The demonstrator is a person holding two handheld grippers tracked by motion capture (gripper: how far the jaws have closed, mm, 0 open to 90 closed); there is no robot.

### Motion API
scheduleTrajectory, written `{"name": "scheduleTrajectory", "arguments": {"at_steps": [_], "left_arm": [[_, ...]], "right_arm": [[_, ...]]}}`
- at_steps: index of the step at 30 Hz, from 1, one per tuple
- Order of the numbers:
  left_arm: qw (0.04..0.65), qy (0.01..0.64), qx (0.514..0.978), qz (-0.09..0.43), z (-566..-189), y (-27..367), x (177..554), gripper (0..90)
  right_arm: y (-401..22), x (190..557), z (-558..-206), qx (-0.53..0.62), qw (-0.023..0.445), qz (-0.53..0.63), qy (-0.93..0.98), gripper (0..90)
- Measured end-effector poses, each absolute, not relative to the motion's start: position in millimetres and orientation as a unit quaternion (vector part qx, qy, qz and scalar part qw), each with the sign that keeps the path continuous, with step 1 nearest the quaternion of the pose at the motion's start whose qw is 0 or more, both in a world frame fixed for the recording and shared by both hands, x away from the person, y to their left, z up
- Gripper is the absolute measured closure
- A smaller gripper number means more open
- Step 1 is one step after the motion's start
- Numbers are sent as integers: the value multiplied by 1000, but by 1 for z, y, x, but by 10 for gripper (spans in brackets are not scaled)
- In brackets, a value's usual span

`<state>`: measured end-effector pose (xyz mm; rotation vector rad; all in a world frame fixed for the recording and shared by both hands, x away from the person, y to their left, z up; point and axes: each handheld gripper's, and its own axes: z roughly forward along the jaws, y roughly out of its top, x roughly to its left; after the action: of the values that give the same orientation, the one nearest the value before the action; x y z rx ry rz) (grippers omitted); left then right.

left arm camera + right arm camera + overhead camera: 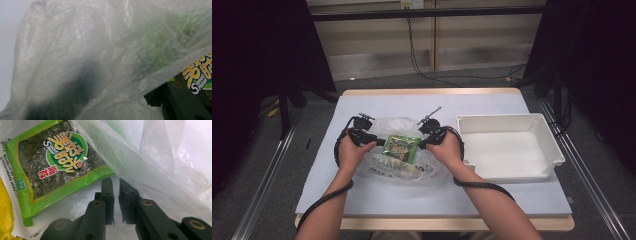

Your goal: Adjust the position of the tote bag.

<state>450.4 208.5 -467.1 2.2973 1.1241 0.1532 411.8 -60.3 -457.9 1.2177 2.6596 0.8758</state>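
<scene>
The green seaweed packet [402, 147] is lying on the clear plastic bag [404, 167] mid-table, between both grippers. The right gripper [115, 185] is sitting nearly shut, pinching bag film just beside the packet's edge. The left gripper [379, 142] is sitting under draped film, its opening unreadable. The white bin [512, 165] is standing at the right.

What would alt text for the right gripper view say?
A green seaweed snack packet lies at the mouth of a clear plastic bag. The right gripper rises from the bottom edge, its two black jaws nearly together just below the packet, with thin bag film between them.
</scene>
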Motion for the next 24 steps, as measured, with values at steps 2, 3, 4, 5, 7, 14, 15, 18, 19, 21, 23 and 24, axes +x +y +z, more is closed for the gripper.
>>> {"name": "scheduleTrajectory", "arguments": {"at_steps": [2,3,4,5,7,14,15,18,19,21,23,24], "left_arm": [[273,424,862,55,-465,206,449,534],[267,421,865,55,-464,206,449,593],[263,420,867,57,-464,205,448,643],[260,421,867,57,-464,205,447,698],[257,414,872,51,-464,207,447,804],[265,445,855,2,-464,207,438,900],[258,443,859,-2,-463,208,436,900],[254,441,860,-10,-462,208,429,900],[259,451,854,-11,-462,207,426,900],[248,436,865,-22,-461,212,425,900],[256,447,857,-27,-461,213,420,900],[251,439,863,-30,-460,216,420,900]], "right_arm": [[-61,412,-459,394,46,286,872,813],[-61,412,-460,395,47,283,873,813],[-61,411,-460,396,46,284,872,812],[-61,411,-461,397,46,284,872,812],[-61,411,-461,395,48,282,873,811],[-61,412,-463,400,48,284,870,812],[-61,412,-463,400,50,285,870,812],[-63,413,-462,398,52,284,871,812],[-63,413,-462,398,54,284,871,812],[-63,412,-460,400,54,284,870,812],[-65,412,-459,397,56,285,871,812],[-65,412,-459,401,55,289,868,812]]}}
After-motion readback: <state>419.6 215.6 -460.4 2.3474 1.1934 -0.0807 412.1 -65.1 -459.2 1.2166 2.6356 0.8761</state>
